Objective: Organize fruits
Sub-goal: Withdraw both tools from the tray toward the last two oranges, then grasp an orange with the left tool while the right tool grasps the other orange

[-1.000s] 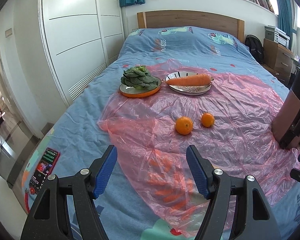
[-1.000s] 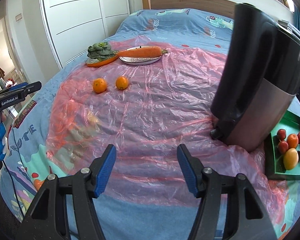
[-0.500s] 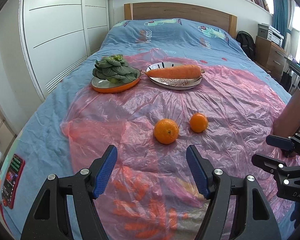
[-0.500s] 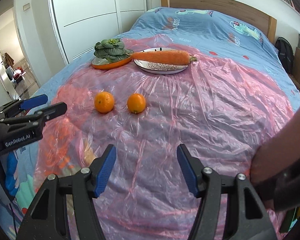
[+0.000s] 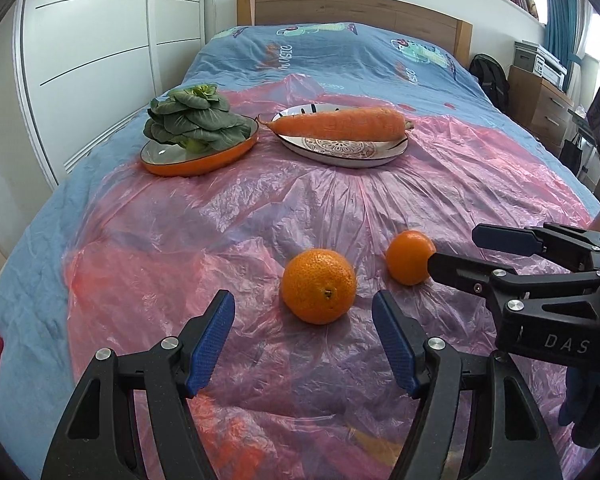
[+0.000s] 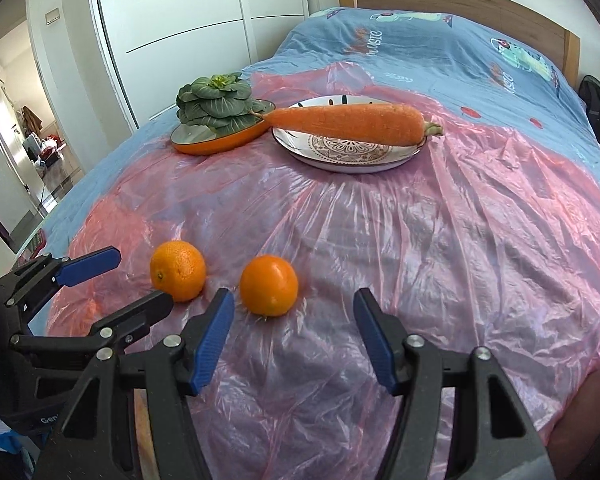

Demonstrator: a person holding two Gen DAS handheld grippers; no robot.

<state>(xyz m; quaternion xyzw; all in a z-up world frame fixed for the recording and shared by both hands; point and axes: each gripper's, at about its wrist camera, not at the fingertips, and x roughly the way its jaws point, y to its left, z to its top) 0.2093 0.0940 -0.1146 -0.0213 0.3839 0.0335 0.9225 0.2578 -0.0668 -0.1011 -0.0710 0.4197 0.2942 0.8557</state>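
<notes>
The left gripper [image 5: 302,332] stands with its blue-padded jaws apart and nothing between them, held low over the pink plastic sheet [image 5: 228,240] with the nearer orange [image 5: 319,286] just ahead of its fingertips. The right gripper [image 6: 294,326] is likewise spread wide and empty, and the second orange [image 6: 269,285] sits just beyond its left pad; in the left wrist view one of its black fingers overlaps that orange's right side, though contact cannot be judged. Both oranges lie loose on the sheet, near each other but apart, in no container. Farther up the bed are two dishes, close together. The orange-rimmed dish [image 5: 204,158] on the left holds a head of dark leafy greens [image 5: 196,120], piled toward its far side so that part of the pale inside shows bare. The white patterned plate [image 5: 340,152] on the right carries a single large carrot [image 5: 336,124] laid across it, its thin tip reaching past the rim toward the orange-rimmed dish. The sheet covers a blue printed bedspread [image 5: 340,52], with a wooden headboard [image 5: 352,10] beyond.
</notes>
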